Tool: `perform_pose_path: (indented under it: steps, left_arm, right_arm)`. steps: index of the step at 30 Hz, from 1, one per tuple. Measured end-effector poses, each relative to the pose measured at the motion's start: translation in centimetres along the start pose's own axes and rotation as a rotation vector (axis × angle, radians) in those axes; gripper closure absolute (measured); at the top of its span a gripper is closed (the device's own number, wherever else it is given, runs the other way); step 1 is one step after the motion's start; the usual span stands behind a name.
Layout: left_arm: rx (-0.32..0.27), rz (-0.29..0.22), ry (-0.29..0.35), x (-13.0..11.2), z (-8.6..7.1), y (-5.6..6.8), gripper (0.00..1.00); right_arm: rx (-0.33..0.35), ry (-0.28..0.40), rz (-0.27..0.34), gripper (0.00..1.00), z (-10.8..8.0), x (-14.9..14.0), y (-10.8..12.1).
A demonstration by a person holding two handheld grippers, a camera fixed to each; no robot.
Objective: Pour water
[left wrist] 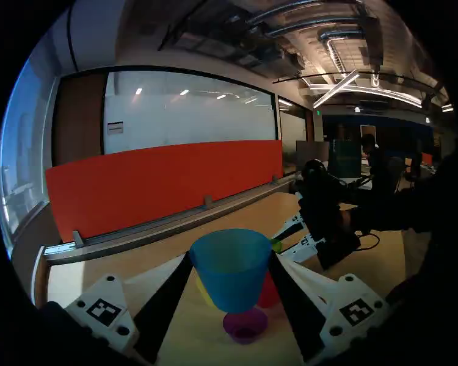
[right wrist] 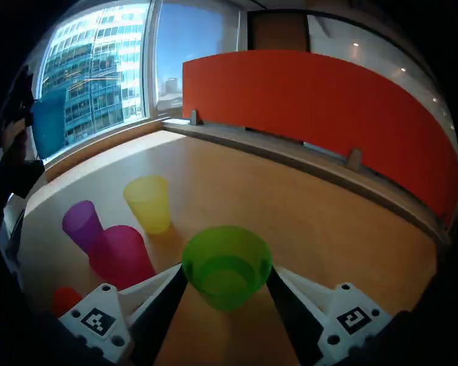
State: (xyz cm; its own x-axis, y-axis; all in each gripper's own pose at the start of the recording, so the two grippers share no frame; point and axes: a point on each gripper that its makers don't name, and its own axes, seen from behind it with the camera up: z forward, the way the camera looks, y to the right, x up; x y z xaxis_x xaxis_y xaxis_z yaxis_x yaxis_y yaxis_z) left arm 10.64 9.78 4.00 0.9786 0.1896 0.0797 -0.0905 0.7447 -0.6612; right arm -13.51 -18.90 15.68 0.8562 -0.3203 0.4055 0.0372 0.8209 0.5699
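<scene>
Blue cup (left wrist: 232,277) clamped in the left gripper (left wrist: 229,259) above the desk (left wrist: 253,213); green cup (right wrist: 227,277) clamped in the right gripper (right wrist: 226,269); contents of either cannot be told

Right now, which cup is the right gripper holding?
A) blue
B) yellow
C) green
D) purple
C: the green cup sits pinched in the right gripper; the blue cup is in the left gripper, and the yellow cup and purple cup stand on the table.

The translucent blue cup (left wrist: 231,274) was upright in the left gripper (left wrist: 229,256); the translucent green cup (right wrist: 227,274), likewise upright, in the right gripper (right wrist: 226,267).
</scene>
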Motion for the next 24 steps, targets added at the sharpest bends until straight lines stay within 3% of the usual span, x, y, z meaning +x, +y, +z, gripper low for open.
perform_pose_path:
  steps: [24]
  left_arm:
    - [-0.043, 0.015, 0.024, 0.8, -0.6, 3.3, 0.11]
  right_arm:
    - [0.034, 0.215, -0.082, 0.10, -9.7, 8.1, -5.0]
